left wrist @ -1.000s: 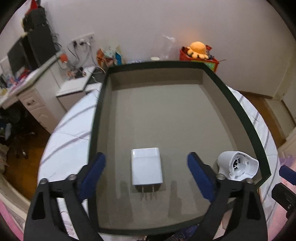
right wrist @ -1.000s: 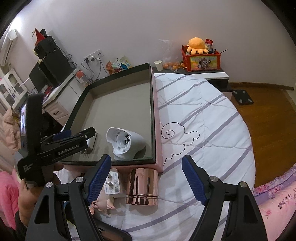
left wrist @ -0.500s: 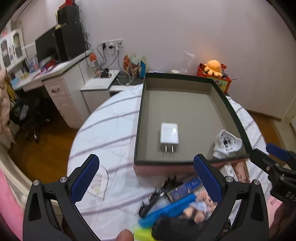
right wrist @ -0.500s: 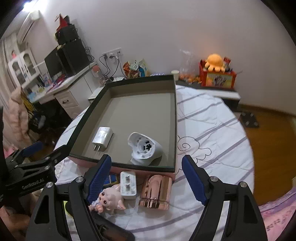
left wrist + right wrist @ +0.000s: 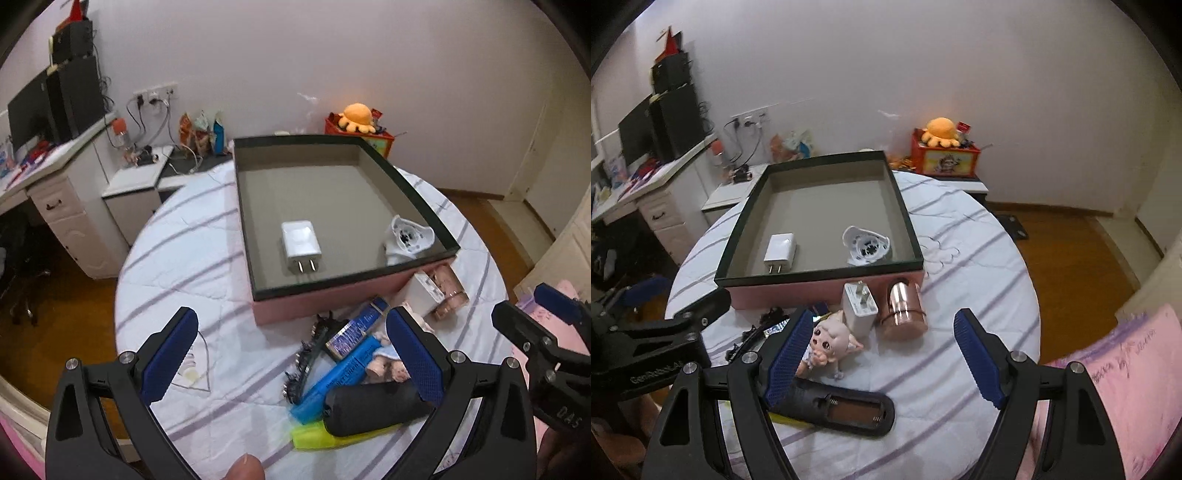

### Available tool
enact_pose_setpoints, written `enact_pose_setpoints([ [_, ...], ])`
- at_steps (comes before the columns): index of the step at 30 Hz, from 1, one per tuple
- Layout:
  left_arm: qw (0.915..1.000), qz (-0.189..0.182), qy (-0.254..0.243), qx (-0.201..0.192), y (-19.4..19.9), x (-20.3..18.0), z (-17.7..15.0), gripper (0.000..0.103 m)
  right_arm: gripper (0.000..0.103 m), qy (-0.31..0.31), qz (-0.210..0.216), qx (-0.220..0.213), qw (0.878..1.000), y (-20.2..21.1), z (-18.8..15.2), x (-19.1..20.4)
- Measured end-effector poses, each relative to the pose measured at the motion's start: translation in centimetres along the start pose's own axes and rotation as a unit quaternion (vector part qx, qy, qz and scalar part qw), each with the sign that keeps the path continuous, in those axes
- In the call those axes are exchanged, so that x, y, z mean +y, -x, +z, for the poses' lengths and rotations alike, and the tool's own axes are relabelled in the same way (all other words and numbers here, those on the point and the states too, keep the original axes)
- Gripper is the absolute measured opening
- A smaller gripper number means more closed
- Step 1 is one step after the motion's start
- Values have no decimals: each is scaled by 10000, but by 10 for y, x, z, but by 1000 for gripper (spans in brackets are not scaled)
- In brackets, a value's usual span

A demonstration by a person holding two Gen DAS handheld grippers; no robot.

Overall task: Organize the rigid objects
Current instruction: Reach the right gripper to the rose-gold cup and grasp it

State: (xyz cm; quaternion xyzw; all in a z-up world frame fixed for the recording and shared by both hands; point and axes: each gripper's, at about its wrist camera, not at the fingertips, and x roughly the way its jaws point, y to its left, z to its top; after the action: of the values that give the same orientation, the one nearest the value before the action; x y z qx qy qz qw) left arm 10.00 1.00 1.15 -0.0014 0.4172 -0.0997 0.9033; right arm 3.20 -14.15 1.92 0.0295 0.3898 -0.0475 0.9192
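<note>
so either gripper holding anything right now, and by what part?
Nothing held. Left gripper and right gripper are both open and empty, above the clutter in front of the box.

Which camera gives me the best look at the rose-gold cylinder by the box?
The right wrist view. There the rose-gold cylinder shows whole, lying on the bedspread just in front of the pink box, right of a white charger. In the left wrist view the cylinder is small, near the edge and half hidden behind that charger.
</note>
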Motion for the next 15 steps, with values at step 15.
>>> enact_pose_setpoints([
  [15, 9949, 740, 679, -43, 14, -9, -22, 103, 80, 595, 730, 125, 9955, -14, 1, -9],
])
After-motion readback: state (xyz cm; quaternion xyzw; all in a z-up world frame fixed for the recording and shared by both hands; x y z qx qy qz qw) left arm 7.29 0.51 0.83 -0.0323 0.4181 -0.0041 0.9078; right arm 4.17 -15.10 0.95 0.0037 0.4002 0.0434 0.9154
